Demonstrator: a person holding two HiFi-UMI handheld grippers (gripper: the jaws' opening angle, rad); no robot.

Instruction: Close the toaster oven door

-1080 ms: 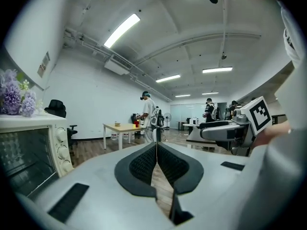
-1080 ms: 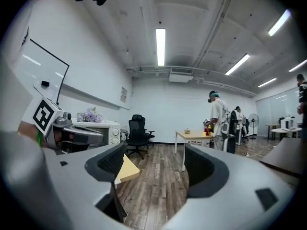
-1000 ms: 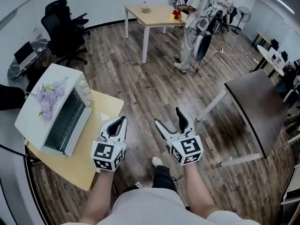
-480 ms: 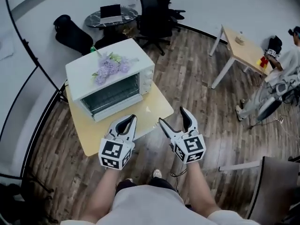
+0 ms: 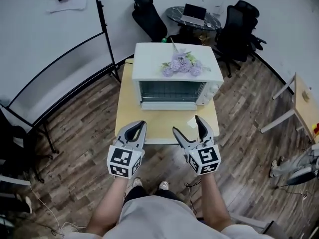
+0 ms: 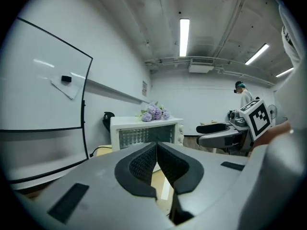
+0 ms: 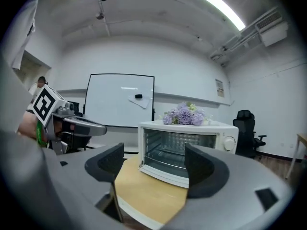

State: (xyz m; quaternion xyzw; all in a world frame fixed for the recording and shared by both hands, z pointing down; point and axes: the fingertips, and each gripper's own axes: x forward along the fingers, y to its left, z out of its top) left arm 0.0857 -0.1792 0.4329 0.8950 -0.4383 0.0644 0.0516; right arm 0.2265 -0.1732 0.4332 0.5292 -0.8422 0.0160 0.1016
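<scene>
The white box-shaped toaster oven [image 5: 172,78] sits on a small pale wooden table [image 5: 164,124], with lilac flowers [image 5: 182,66] on its top. In front of the oven and apart from it hover both tools: the left gripper [image 5: 135,126] clenched on nothing, the right gripper [image 5: 187,125] spread wide and empty.

I read the head view steeply down from above; left and right gripper views sit low, level, fwd-facing. All 3 share the oven [image 5: 172,91].

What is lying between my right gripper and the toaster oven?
Mostly bare tabletop, plus a small pale scrap near the right gripper in the head view; the right gripper view shows bare wood before the toaster oven.
</scene>
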